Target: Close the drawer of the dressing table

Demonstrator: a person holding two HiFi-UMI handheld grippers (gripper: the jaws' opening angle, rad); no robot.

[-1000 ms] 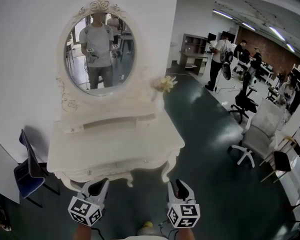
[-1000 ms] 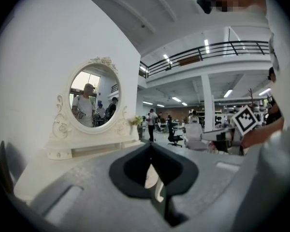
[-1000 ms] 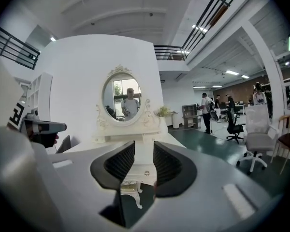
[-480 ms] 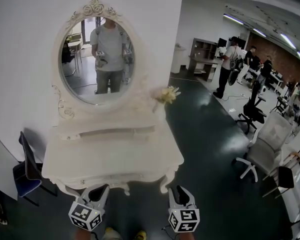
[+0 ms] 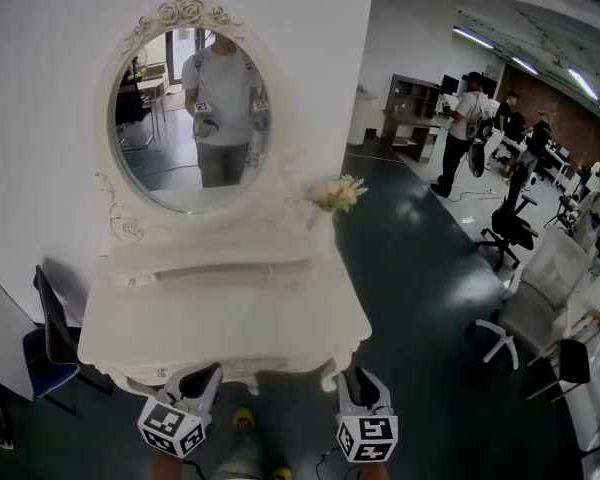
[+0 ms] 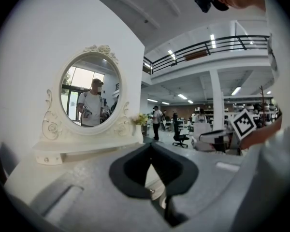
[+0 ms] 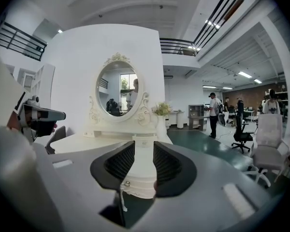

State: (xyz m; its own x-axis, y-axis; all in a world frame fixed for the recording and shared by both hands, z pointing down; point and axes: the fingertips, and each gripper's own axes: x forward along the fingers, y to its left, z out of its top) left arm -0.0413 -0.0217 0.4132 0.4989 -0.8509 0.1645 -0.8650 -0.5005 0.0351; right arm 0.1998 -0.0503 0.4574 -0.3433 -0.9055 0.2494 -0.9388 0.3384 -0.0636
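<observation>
Closer than before, the counter (image 5: 230,318) is reached at its front edge. Nothing is held: left gripper (image 5: 200,375) tips together, right gripper (image 5: 358,379) parted. The drawer (image 5: 230,267), seemingly ajar at the back edge, is best pushed squarely, mid-front.

Head view overhead, gripper views low — sharing dressing table (image 5: 220,308)
</observation>
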